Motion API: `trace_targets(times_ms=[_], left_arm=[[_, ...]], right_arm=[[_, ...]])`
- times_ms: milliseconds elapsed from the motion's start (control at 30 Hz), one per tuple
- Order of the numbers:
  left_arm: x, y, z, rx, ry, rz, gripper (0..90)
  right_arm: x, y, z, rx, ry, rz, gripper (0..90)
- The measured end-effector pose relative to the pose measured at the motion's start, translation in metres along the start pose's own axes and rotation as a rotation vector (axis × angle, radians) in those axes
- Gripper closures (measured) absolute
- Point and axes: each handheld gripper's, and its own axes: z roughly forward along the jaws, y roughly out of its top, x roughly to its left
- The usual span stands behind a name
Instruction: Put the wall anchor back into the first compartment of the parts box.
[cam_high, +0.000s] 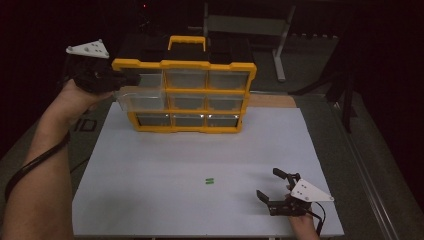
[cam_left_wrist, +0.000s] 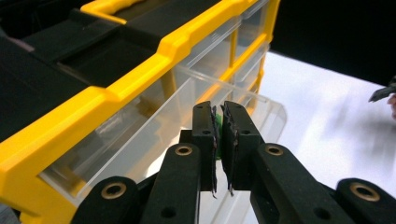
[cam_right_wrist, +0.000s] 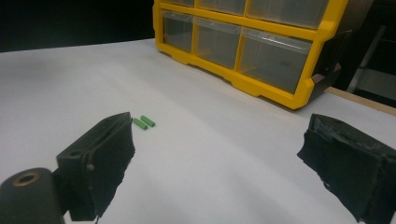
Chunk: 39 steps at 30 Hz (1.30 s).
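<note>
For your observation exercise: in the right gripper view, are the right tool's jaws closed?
No: the right tool has its jaws wide apart, with bare white table between them.

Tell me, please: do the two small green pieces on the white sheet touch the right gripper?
Apart. In the right gripper view the green pieces lie on the white sheet beyond the open right gripper; the high view shows bare sheet between them.

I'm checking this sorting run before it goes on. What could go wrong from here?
1. The left hand-held gripper pinches a small green piece above the pulled-out clear drawer; released off-centre, the piece may miss the drawer and fall.
2. The drawer juts well out of the yellow organizer; a nudge could pull it free or tip the organizer.
3. The two green pieces on the white table are small and round; the open right hand-held gripper might roll them away.
</note>
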Motion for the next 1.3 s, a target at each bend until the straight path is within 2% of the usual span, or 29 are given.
trace_targets(times_ms=[33,100,200,267,333,467,500,567,600,633,767,867,900,933,967,1000,1033,1067,1167,1300], left_arm=[[0.001,0.0,0.001,-0.003,-0.003,-0.013,81.2],[0.001,0.0,0.001,0.008,0.002,-0.029,67.3],[-0.001,0.0,0.001,0.01,-0.016,-0.031,55.7],[-0.004,0.001,-0.001,0.002,-0.008,-0.029,48.4],[-0.006,0.004,-0.002,0.006,-0.01,-0.028,38.5],[-0.015,0.008,-0.002,0.016,-0.019,-0.021,24.1],[-0.017,0.009,-0.001,0.019,-0.02,-0.021,17.6],[-0.021,0.01,0.001,0.017,-0.037,-0.017,9.3],[-0.023,0.01,0.001,0.009,-0.061,-0.013,2.5],[-0.024,0.01,0.001,0.002,-0.089,-0.009,0.0],[-0.032,0.01,0.004,0.007,-0.106,0.004,0.0],[-0.042,0.011,0.006,-0.008,-0.126,0.021,0.0],[-0.045,0.012,0.006,-0.012,-0.145,0.029,0.0],[-0.049,0.012,0.007,-0.015,-0.136,0.039,0.0],[-0.049,0.012,0.007,-0.015,-0.136,0.039,0.0],[-0.054,0.013,0.008,-0.022,-0.155,0.047,0.0],[-0.057,0.014,0.009,-0.026,-0.152,0.049,0.0],[-0.059,0.014,0.009,-0.03,-0.169,0.051,0.0],[-0.064,0.014,0.011,-0.033,-0.174,0.054,0.0],[-0.081,0.015,0.018,-0.026,-0.2,0.08,0.0]], right_arm=[[0.0,0.0,0.0,-0.001,0.001,0.0,8.5],[0.0,0.0,0.0,-0.002,0.0,-0.001,8.5],[0.0,0.0,0.0,-0.003,0.001,-0.001,8.5],[0.0,0.0,0.0,-0.004,0.0,-0.001,8.5],[0.0,0.0,-0.001,-0.004,0.0,-0.002,8.5],[0.0,0.001,0.0,-0.007,-0.001,0.0,8.5],[0.0,0.001,0.0,-0.008,0.0,-0.002,8.5],[0.001,0.001,0.0,-0.008,-0.002,-0.001,8.5],[0.001,0.001,0.0,-0.008,-0.002,-0.001,8.5],[0.001,0.001,0.0,-0.007,0.001,-0.006,8.5],[0.0,0.001,-0.001,-0.008,0.0,-0.005,8.5],[0.001,0.001,-0.001,-0.01,-0.003,-0.003,8.5],[0.0,0.001,-0.001,-0.008,-0.001,-0.009,8.5],[0.0,0.001,-0.001,-0.008,-0.001,-0.008,8.5],[0.0,0.001,-0.001,-0.008,-0.001,-0.008,8.5],[0.0,0.001,-0.001,-0.007,-0.001,-0.007,8.5],[0.001,0.002,0.0,-0.008,-0.002,-0.006,8.5],[0.001,0.002,0.0,-0.009,-0.002,-0.006,8.5],[0.001,0.002,0.0,-0.008,-0.001,-0.011,8.5],[0.001,0.003,-0.001,-0.01,-0.003,-0.004,8.5]])
